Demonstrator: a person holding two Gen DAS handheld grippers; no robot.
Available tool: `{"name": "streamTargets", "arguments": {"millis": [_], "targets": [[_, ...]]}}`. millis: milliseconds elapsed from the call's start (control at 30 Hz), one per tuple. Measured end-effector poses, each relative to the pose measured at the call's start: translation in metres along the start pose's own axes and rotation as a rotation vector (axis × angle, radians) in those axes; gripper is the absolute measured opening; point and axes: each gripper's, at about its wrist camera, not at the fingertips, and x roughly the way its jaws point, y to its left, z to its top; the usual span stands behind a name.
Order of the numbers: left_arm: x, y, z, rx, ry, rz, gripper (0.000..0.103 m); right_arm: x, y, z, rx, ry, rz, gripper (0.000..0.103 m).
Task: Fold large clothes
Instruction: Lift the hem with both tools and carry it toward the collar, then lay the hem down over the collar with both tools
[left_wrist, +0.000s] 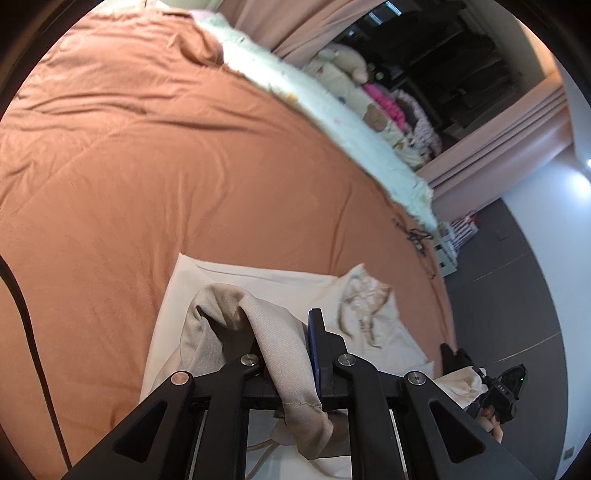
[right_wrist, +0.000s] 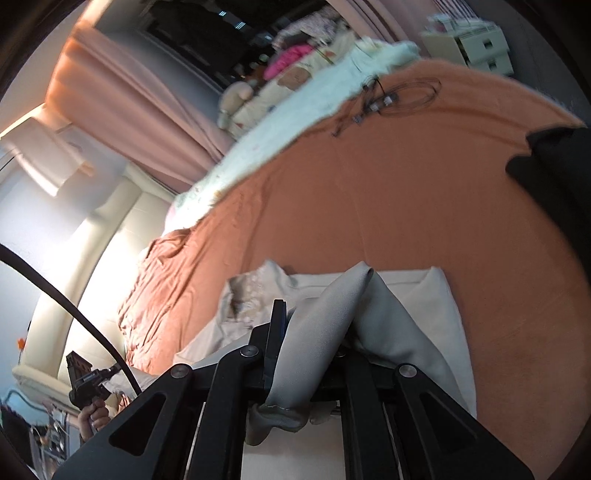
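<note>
On the bed (left_wrist: 155, 155), which is covered by an orange sheet, the left wrist view shows a cream garment (left_wrist: 236, 280) lying near the bed's near edge. The left tongs (left_wrist: 286, 332) are clamped on a raised fold of this garment; the cloth passes between the two fingers and hangs down below them. A white fluffy blanket (left_wrist: 332, 122) runs along the far side of the bed, with soft toys (left_wrist: 351, 70) beyond it. At the lower right edge, the right tongs (left_wrist: 456, 360) appear, also with cream cloth in them.

In the right wrist view, the right tongs (right_wrist: 314, 332) are clamped on another raised fold of the same garment (right_wrist: 424, 295), which drapes over the fingers. The flat part of the garment rests on the orange sheet. A coil of cables (right_wrist: 388, 96) lies on the bed farther away. At lower left, a hand (right_wrist: 94, 413) holds the left tongs (right_wrist: 77, 363).
</note>
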Motion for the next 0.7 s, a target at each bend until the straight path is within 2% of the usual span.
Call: {"name": "streamTargets", "arguments": {"millis": [100, 133, 167, 200, 233, 267, 367, 500, 700], "targets": [[0.027, 0.007, 0.006, -0.005, 0.039, 0.029, 0.011, 0.02, -0.002, 0.007, 0.022, 0.022, -0.028, 0.011], [0.035, 0.01, 0.008, -0.005, 0.051, 0.042, 0.015, 0.024, -0.002, 0.011, 0.028, 0.028, -0.044, 0.019], [0.043, 0.012, 0.009, -0.008, 0.063, 0.05, 0.024, 0.028, -0.002, 0.012, 0.036, 0.026, -0.057, 0.03], [0.051, 0.015, 0.01, -0.016, 0.074, 0.056, 0.032, 0.028, -0.002, 0.014, 0.047, 0.012, -0.058, 0.065], [0.055, 0.017, 0.011, -0.027, 0.08, 0.052, 0.051, 0.025, -0.002, 0.016, 0.052, -0.013, -0.049, 0.088], [0.057, 0.019, 0.011, -0.037, 0.08, 0.045, 0.067, 0.021, 0.0, 0.017, 0.051, -0.027, -0.039, 0.089], [0.054, 0.017, 0.013, -0.017, 0.032, 0.085, 0.087, 0.015, 0.005, 0.019, 0.044, -0.036, -0.025, 0.089], [0.046, 0.012, 0.015, 0.029, 0.009, 0.116, 0.087, 0.011, 0.018, 0.016, -0.002, -0.015, -0.08, 0.089], [0.053, 0.001, 0.007, 0.122, 0.051, 0.169, 0.086, 0.02, 0.051, 0.007, -0.122, 0.043, -0.129, 0.088]]}}
